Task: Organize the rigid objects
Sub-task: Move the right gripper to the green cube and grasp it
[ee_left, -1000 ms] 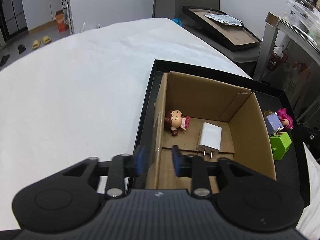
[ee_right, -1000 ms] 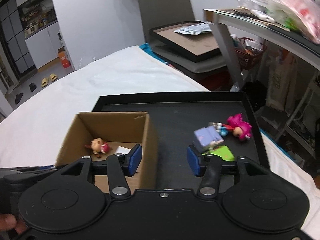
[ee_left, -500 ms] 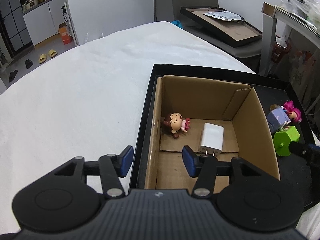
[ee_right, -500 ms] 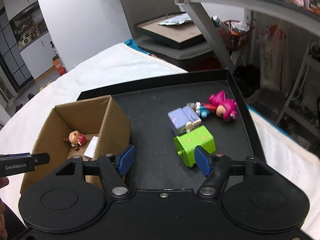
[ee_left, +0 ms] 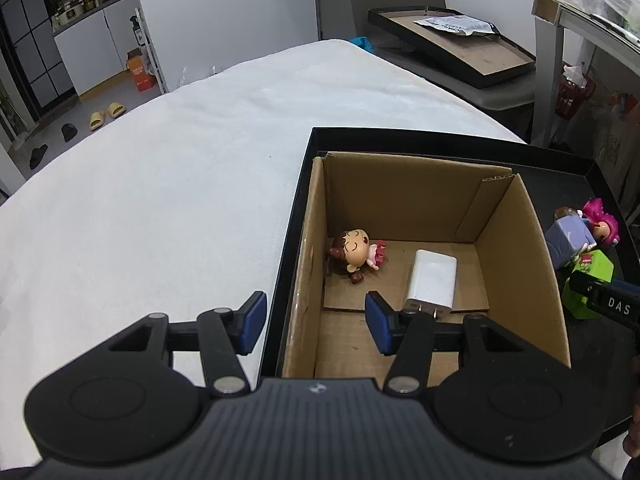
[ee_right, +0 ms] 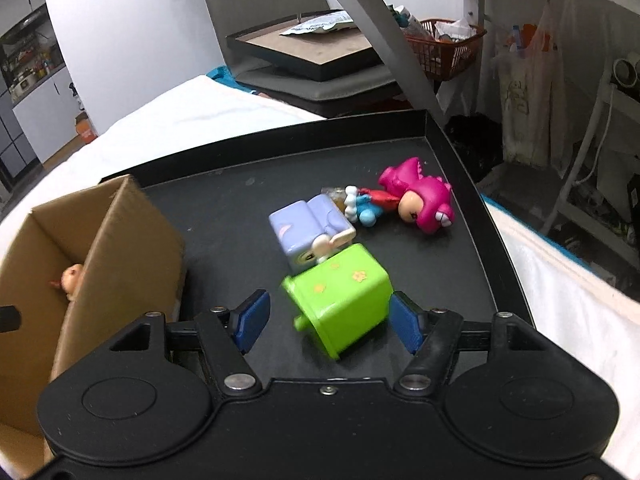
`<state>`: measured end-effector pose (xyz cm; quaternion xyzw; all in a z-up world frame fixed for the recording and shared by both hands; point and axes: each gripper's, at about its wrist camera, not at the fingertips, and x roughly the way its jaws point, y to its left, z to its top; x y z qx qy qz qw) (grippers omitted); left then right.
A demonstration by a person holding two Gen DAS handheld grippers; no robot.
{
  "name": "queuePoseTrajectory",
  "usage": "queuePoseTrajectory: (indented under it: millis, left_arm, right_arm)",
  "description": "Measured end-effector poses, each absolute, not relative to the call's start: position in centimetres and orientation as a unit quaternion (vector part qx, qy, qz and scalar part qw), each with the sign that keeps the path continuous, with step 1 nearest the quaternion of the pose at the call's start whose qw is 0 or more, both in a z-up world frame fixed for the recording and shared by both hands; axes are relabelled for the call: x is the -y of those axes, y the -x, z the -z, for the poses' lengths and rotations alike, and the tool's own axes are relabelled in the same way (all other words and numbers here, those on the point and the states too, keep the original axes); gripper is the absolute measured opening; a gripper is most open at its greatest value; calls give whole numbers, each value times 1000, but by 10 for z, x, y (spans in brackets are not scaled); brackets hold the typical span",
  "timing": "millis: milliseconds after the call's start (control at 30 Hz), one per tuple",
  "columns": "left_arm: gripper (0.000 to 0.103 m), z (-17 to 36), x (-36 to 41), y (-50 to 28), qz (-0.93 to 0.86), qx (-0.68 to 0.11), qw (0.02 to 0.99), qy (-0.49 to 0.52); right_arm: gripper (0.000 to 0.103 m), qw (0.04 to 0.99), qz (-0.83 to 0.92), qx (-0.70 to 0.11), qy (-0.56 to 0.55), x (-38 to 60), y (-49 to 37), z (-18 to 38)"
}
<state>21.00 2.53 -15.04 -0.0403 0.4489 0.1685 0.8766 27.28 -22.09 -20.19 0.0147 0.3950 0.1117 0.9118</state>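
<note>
Doll [ee_right: 72,280] mostly hidden behind cardboard box wall [ee_right: 132,256]

A white cloth [ee_left: 168,184] covers the table. Beyond the table's far edge, a second black tray [ee_left: 452,46] with a brown liner holds a printed plastic packet [ee_left: 456,24]. An orange basket [ee_right: 444,46] stands under a grey shelf [ee_right: 400,40]. Yellow slippers [ee_left: 106,114] lie on the floor by white cabinets [ee_left: 96,48].

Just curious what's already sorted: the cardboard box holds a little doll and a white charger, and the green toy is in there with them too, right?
Not quite. The cardboard box does hold the little doll and the white charger, but the green toy is outside it, lying on the black tray between the open jaws of the right gripper. The right wrist view shows this.
</note>
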Motion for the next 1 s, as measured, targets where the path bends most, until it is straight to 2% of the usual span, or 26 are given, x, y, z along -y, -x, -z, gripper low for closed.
queuePoseTrajectory:
  millis: [233,633,767,800,867,1000]
  left_arm:
    - [53,149,-24,-209,-171,-448,877,43]
    - [53,147,-31,-205,-165,-443,879,60]
    - [53,145,-35,-203,-162,-441,880,69]
    - [53,145,-35,-203,-161,-441,880,71]
    - [53,145,-36,-202,-157,-441,880,75]
    - [53,144,-39,-199,-153,-439,882,83]
  right_arm:
    - [67,916,-114,-384,-14,224,-275,204]
    - [46,914,-122,-386,-28,227,-264,189]
    - [34,915,-127,-383,-27,227,-256,179]
    - [12,914,-129,-383,-26,226,-255,177]
    - [0,910,-131,-392,-29,227,-255,175]
    - [0,909,-122,-399,-21,226,-253,175]
